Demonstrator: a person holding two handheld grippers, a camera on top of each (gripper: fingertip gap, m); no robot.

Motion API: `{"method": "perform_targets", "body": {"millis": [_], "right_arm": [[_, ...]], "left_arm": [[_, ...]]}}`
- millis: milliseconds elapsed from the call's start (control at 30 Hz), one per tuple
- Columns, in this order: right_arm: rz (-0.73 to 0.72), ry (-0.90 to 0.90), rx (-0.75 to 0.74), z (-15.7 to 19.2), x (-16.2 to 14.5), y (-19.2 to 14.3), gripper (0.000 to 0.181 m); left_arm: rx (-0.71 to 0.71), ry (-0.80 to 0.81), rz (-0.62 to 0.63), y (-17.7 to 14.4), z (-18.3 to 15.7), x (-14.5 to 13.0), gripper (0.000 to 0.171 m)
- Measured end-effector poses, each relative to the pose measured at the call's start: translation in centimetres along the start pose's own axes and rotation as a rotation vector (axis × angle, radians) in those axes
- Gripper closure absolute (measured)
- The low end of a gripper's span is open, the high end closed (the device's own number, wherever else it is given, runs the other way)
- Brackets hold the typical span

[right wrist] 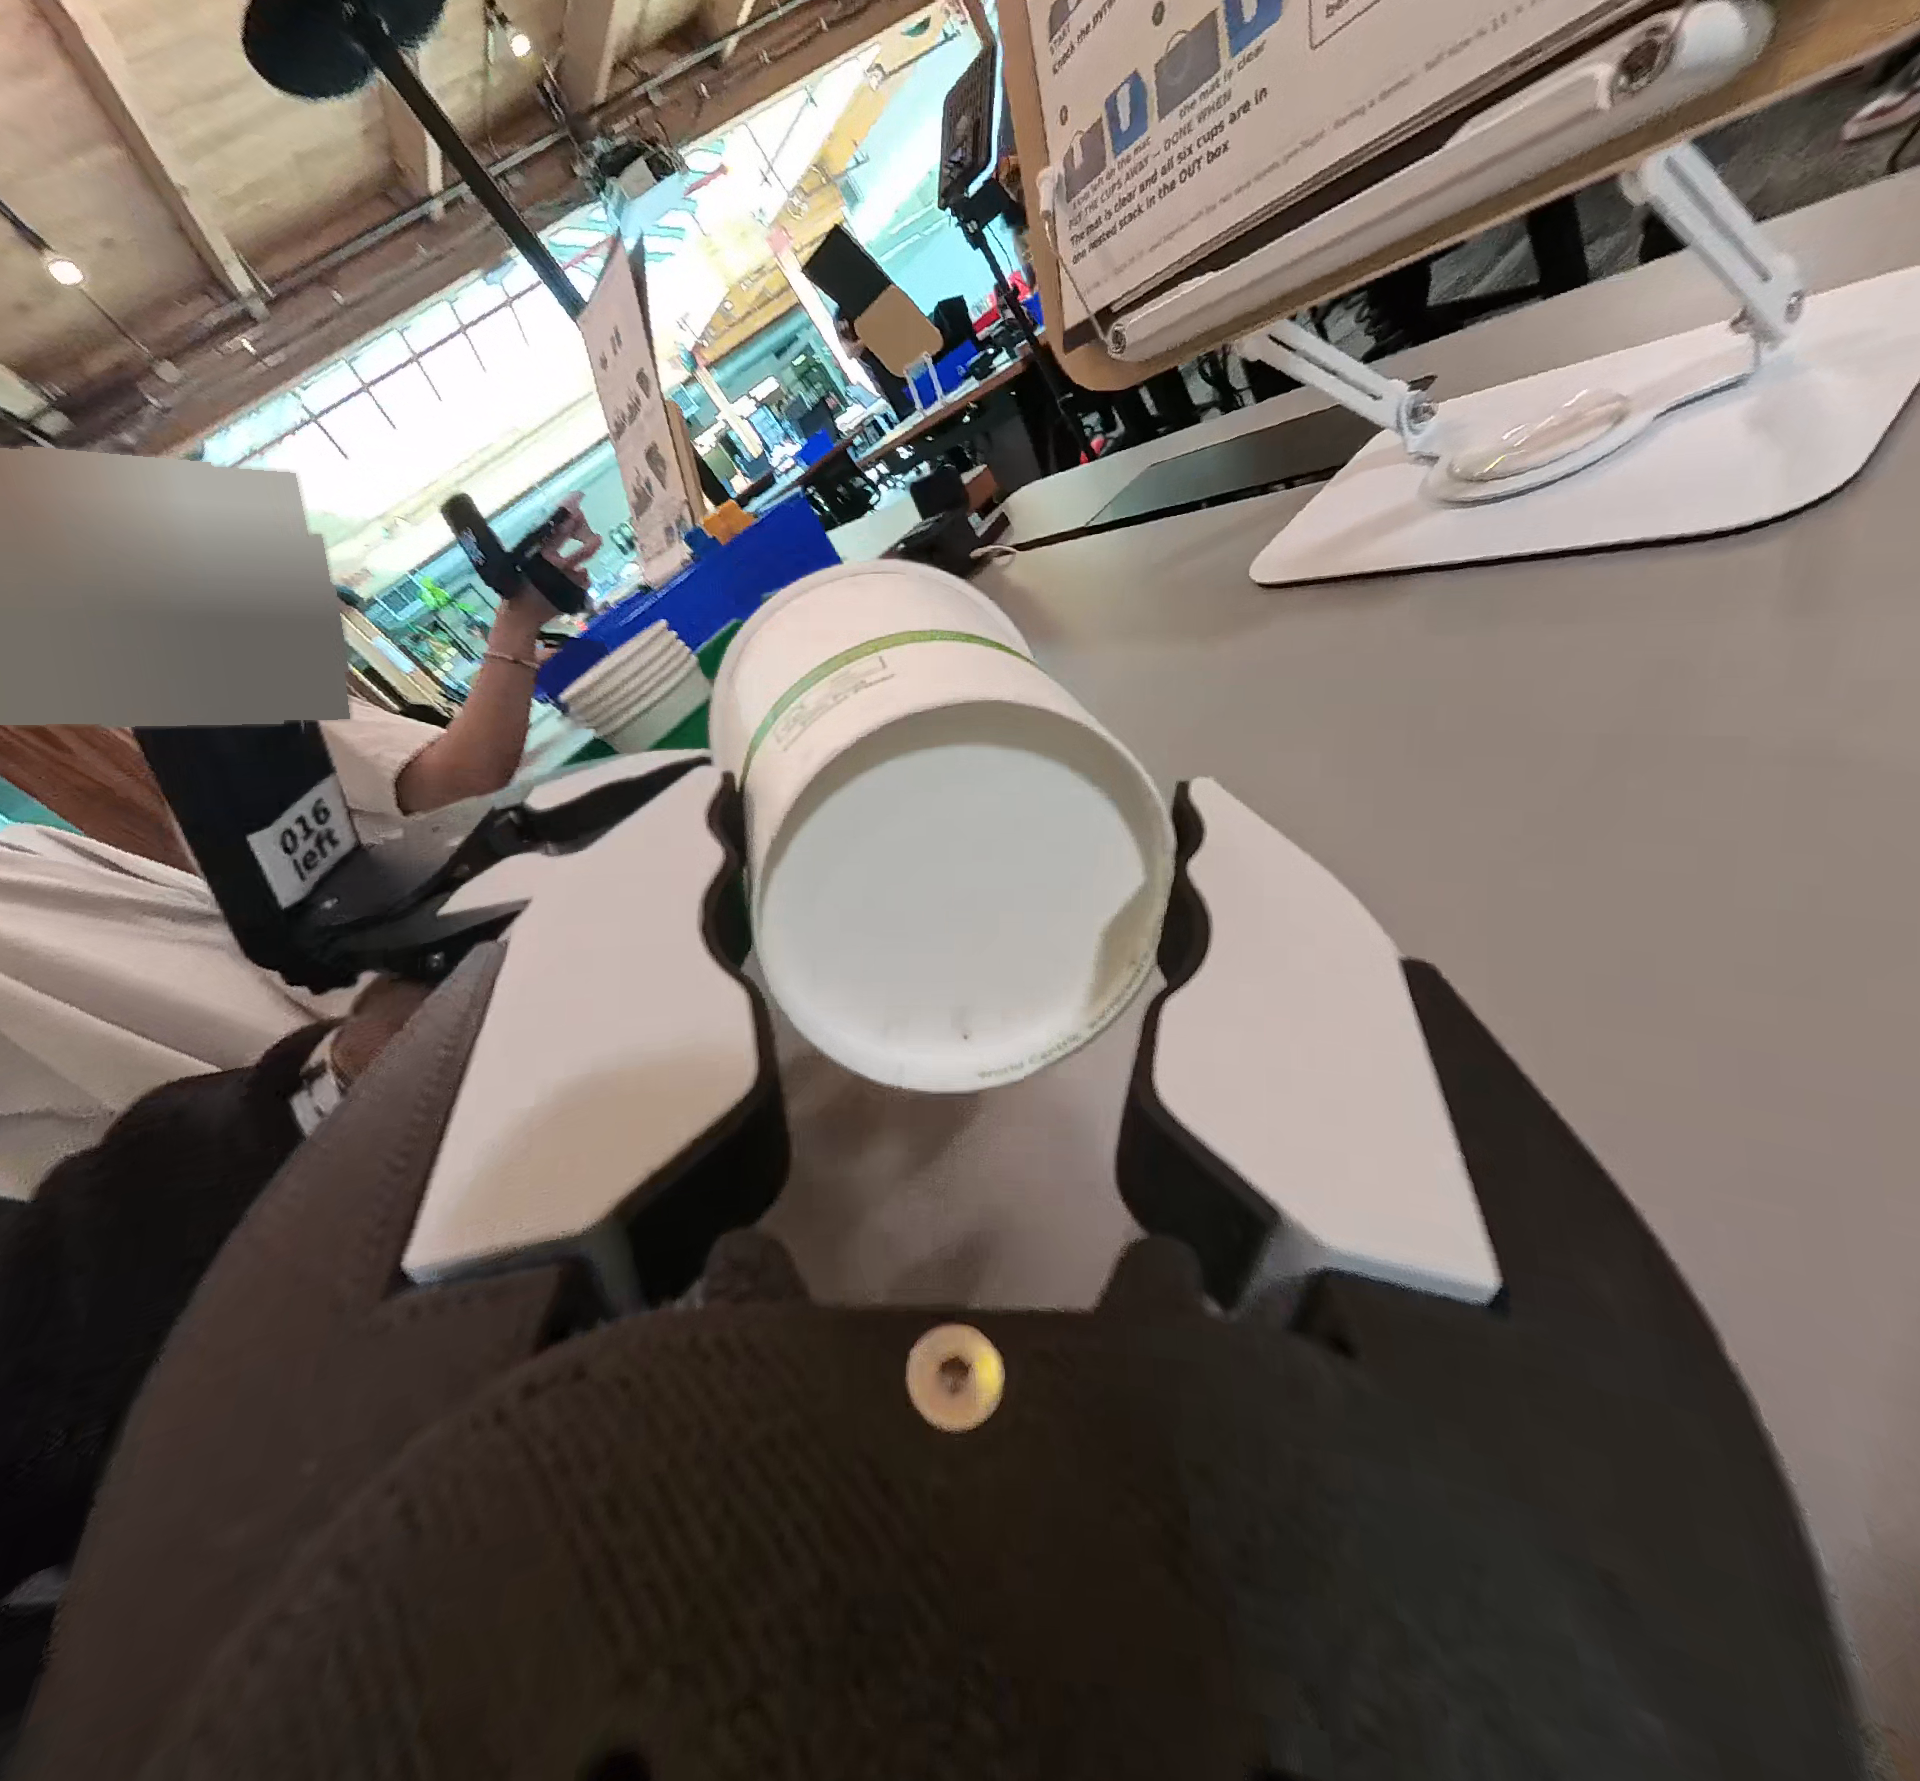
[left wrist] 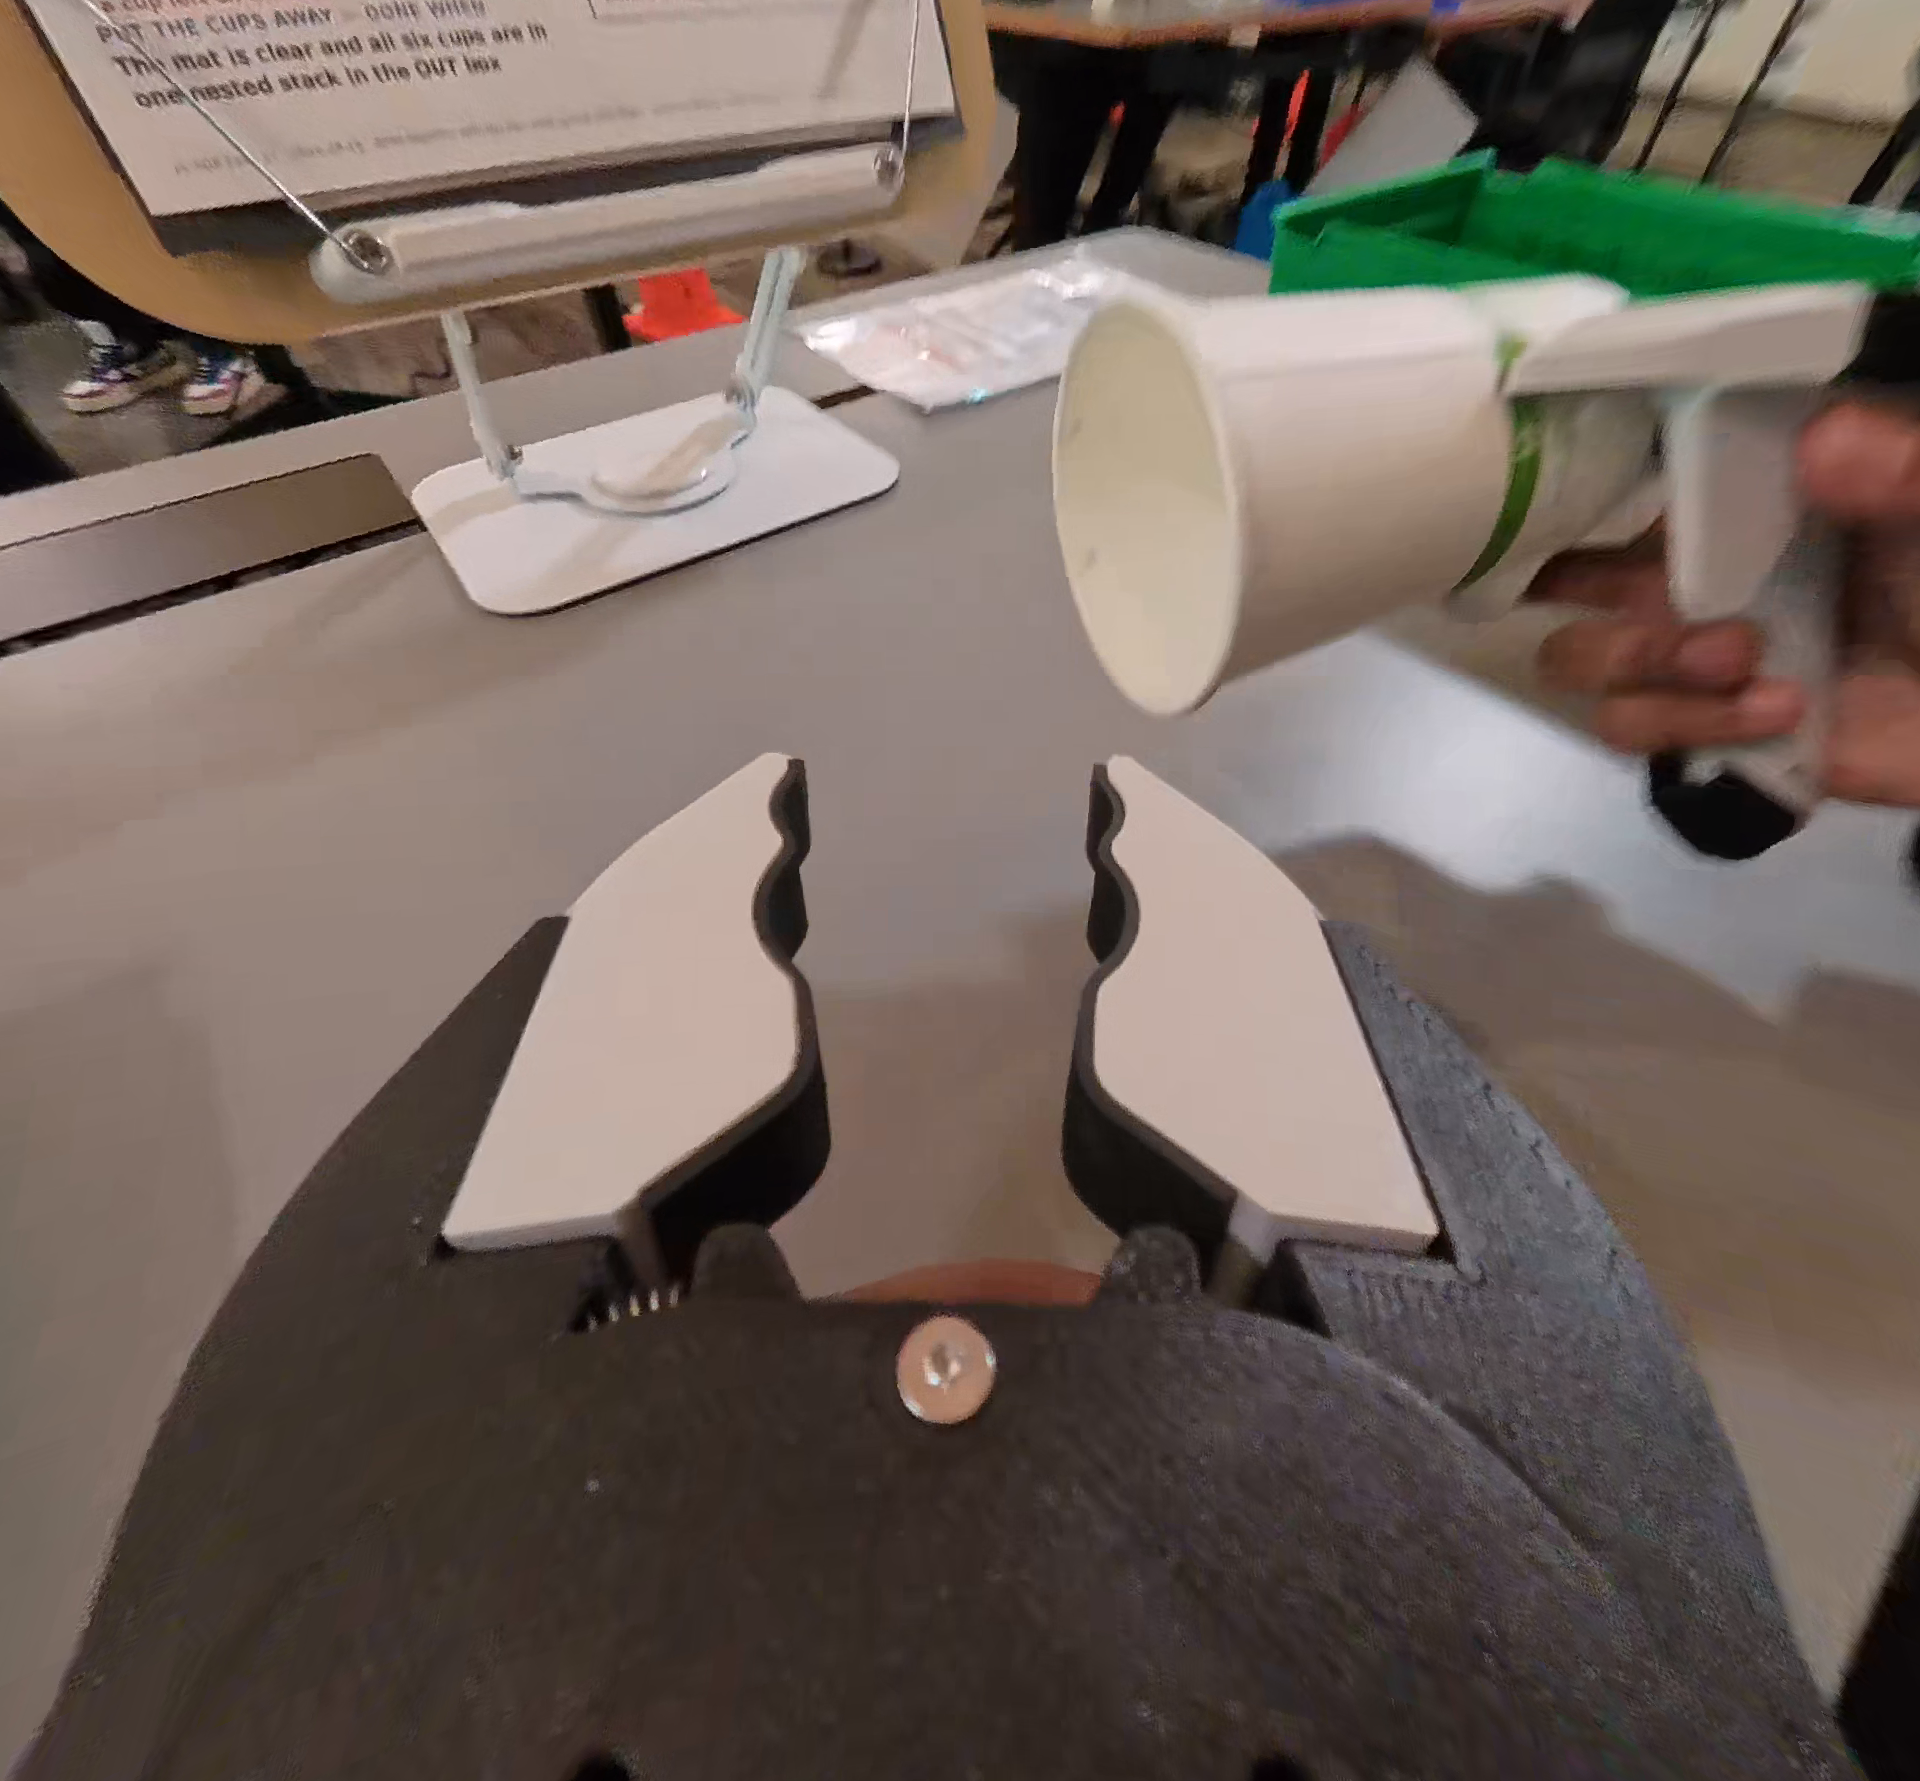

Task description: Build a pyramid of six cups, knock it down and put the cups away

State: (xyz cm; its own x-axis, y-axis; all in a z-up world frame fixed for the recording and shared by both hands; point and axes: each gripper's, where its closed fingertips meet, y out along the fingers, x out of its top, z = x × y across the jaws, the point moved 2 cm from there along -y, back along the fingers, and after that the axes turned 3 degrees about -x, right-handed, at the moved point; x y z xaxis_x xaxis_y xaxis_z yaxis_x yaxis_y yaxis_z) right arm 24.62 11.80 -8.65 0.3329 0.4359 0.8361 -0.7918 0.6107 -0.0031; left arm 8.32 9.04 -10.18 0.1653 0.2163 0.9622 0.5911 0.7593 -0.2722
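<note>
White paper cup [right wrist: 935, 858] with a thin green band near its base is up off the grey table [right wrist: 1507, 900], lying on its side, clamped by the base end between the right gripper [right wrist: 951, 900] fingers. Its open mouth faces the left gripper [left wrist: 948, 858], which hangs just below it with fingers apart and nothing between them (inside of the cup looks plain white).

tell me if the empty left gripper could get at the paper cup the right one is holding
Probably yes. The left gripper is open and empty, and the paper cup hangs in the air just ahead to its right, mouth toward it, nothing between; the right gripper clamps its base end.
</note>
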Motion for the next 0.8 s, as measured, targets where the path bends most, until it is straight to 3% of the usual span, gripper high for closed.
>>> {"method": "perform_targets", "body": {"millis": [67,233,433,600,800], "right_arm": [[0.016,-0.055,-0.004,0.2,0.1,0.0,0.102],[0.092,-0.177,-0.015,0.6,0.6,-0.4,0.102],[0.21,-0.423,-0.097,1.4,1.6,0.5,0.102],[0.482,-0.687,-0.157,2.3,2.0,5.3,0.102],[0.792,-0.776,-0.115,4.4,0.8,13.3,0.102]], "left_arm": [[0.042,0.022,0.031,0.3,0.9,-0.7,0.119],[0.14,-0.158,0.042,-0.2,4.6,-2.0,0.119],[0.246,-0.216,0.086,-2.0,8.1,-4.0,0.119],[0.291,-0.186,0.145,-5.1,8.1,-6.0,0.118],[0.352,-0.204,0.153,-8.1,8.3,-7.1,0.118]]}}
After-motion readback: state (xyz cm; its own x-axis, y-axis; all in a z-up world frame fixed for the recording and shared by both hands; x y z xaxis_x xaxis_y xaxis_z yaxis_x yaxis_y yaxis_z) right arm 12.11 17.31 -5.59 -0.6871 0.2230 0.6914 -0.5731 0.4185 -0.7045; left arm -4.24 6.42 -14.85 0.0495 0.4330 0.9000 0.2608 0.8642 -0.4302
